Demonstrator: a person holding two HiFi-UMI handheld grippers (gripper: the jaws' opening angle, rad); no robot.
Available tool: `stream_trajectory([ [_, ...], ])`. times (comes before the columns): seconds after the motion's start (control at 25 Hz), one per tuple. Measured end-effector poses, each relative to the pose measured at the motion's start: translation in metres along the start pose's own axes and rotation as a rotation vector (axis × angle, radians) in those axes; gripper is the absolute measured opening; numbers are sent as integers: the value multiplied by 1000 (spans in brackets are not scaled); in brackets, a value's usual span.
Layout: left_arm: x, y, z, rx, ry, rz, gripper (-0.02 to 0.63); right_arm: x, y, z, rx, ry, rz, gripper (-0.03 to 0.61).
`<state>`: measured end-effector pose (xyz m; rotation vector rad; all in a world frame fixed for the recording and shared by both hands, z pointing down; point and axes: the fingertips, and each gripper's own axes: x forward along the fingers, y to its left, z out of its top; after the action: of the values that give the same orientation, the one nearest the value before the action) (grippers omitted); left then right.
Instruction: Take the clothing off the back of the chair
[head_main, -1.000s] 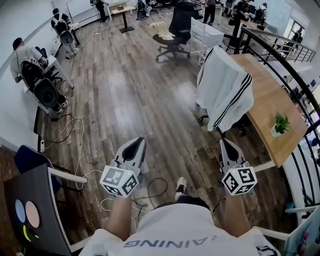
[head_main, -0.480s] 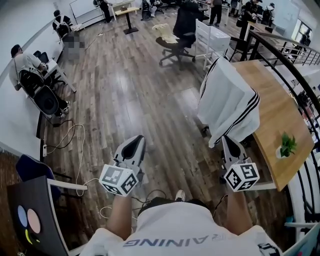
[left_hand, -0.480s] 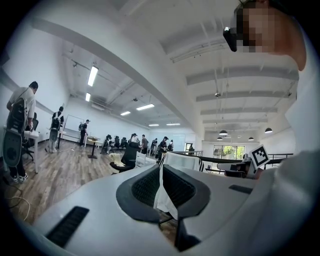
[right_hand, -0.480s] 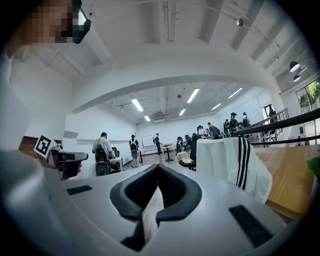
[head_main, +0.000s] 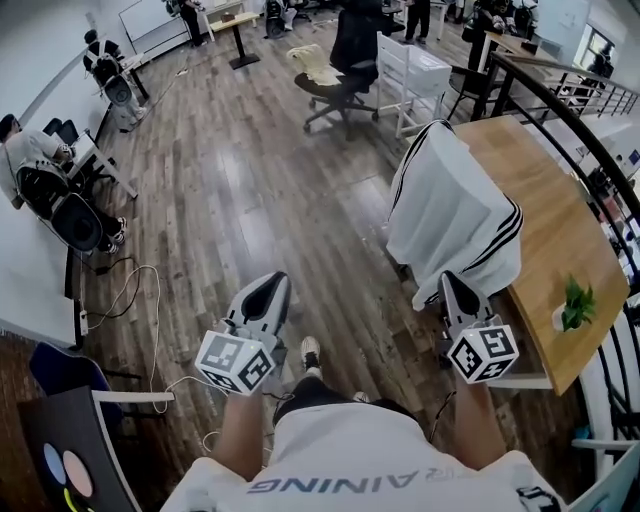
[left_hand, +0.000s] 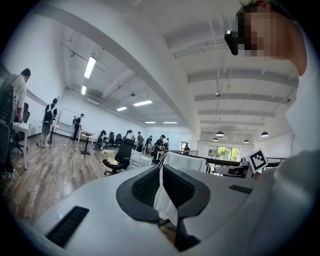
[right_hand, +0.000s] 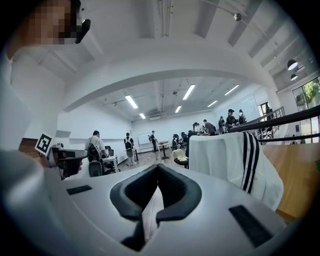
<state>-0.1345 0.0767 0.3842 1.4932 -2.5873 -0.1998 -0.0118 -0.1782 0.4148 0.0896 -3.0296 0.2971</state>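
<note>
A white garment with black stripes (head_main: 450, 215) hangs over the back of a chair beside the wooden table (head_main: 545, 220). It also shows in the left gripper view as the white garment (left_hand: 187, 162) ahead, and in the right gripper view as the striped garment (right_hand: 230, 160) just to the right. My right gripper (head_main: 452, 285) is held level with its tip close below the garment's lower hem, jaws shut and empty. My left gripper (head_main: 268, 290) is over bare floor well to the garment's left, also shut with nothing in it. The chair itself is mostly hidden by the cloth.
A small potted plant (head_main: 572, 305) stands on the table's near corner, with a dark railing (head_main: 600, 150) beyond it. A black office chair (head_main: 345, 60) and a white rack (head_main: 410, 75) stand farther off. Cables (head_main: 140, 290) lie on the floor at left near seated people (head_main: 40, 170).
Both grippers have moved forward across the floor toward the draped chair. The garment now sits closer, and the right gripper's tip is close to its hem. The jaws stayed shut.
</note>
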Motion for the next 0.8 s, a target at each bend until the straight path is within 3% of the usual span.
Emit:
stream_trajectory([
  [0.2,73,37,4,4,10,-82,49,49,-33,4,15,-27,-96,23],
  [0.44,173,96,29,24,46,-197,49,124,-59,38,-29,-69,-218,23],
  [0.8,266,135,30,39,85,-430,49,142,-83,49,-86,-120,-501,23],
])
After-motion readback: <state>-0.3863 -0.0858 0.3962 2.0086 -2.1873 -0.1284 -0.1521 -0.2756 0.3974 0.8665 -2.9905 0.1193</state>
